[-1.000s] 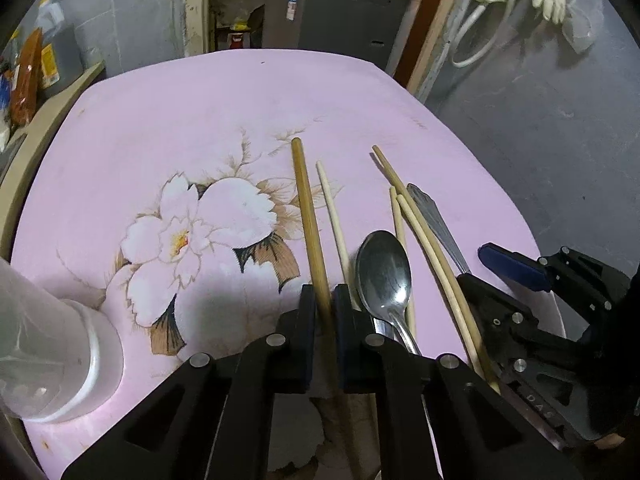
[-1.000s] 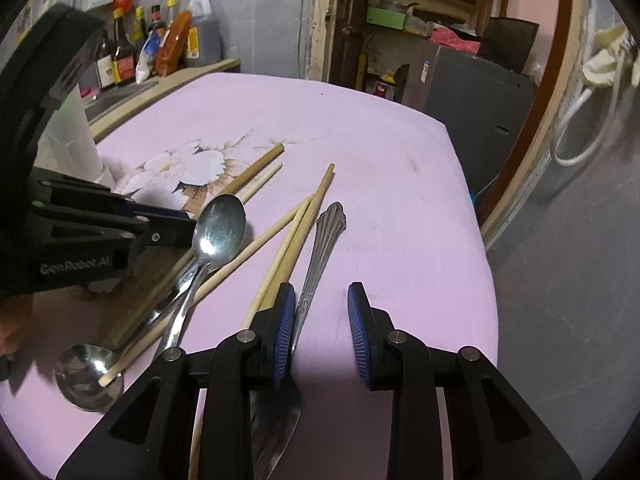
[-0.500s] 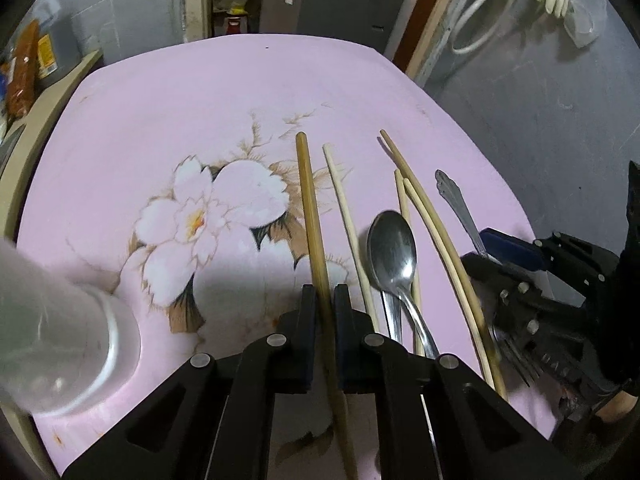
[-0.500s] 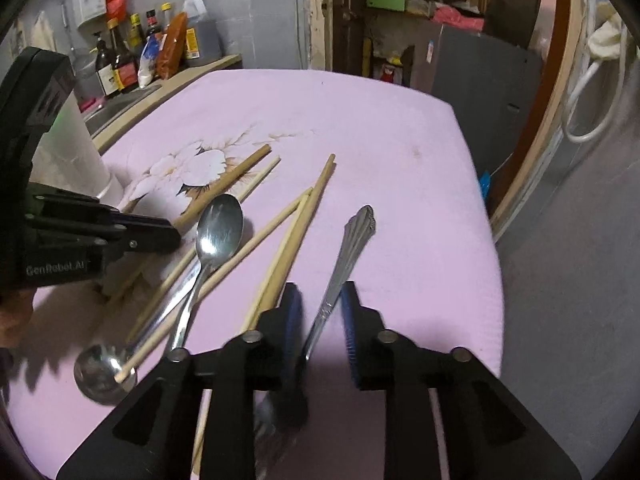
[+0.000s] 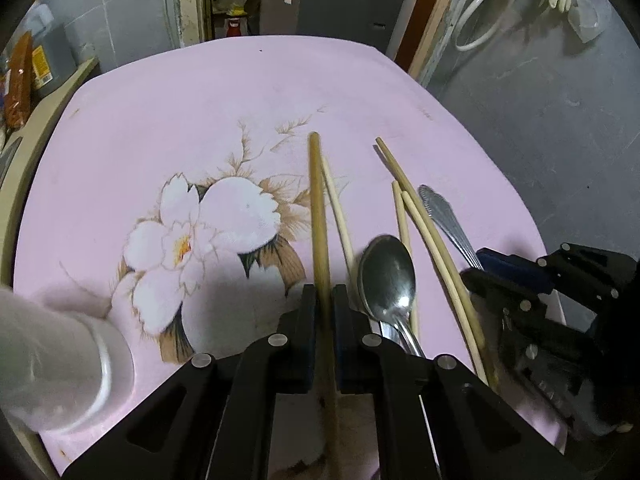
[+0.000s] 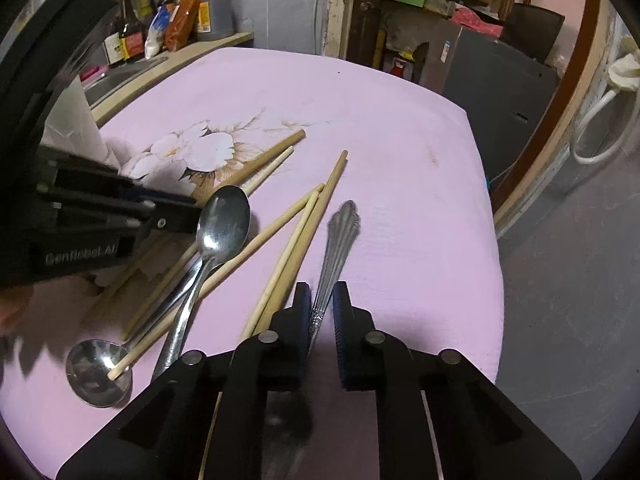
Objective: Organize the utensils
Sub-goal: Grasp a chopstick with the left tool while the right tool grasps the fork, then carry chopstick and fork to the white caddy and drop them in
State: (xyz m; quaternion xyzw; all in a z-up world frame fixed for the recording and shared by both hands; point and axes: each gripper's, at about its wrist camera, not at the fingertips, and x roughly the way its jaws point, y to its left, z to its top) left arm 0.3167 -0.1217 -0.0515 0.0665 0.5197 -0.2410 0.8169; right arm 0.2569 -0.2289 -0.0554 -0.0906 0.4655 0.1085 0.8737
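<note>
We had the left tongs (image 5: 323, 300) clamped on the thick chopstick (image 5: 318, 216) and the right tongs (image 6: 322, 300) on the fork handle (image 6: 338, 240) at five o'clock of the desk (image 6: 400, 128) — lifting either could drag the crossed chopsticks (image 6: 296, 236) and spoon (image 6: 224, 224) along.

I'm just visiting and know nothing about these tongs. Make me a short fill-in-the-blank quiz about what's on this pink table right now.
1. The left tongs are shut on a thick wooden ____.
2. The right tongs are shut on the handle of a ____ fork.
3. The tablecloth is printed with a white ____.
4. One chopstick's tip rests in the bowl of the metal ____ lying nearest the camera.

Missing words: chopstick; metal; flower; spoon
</note>
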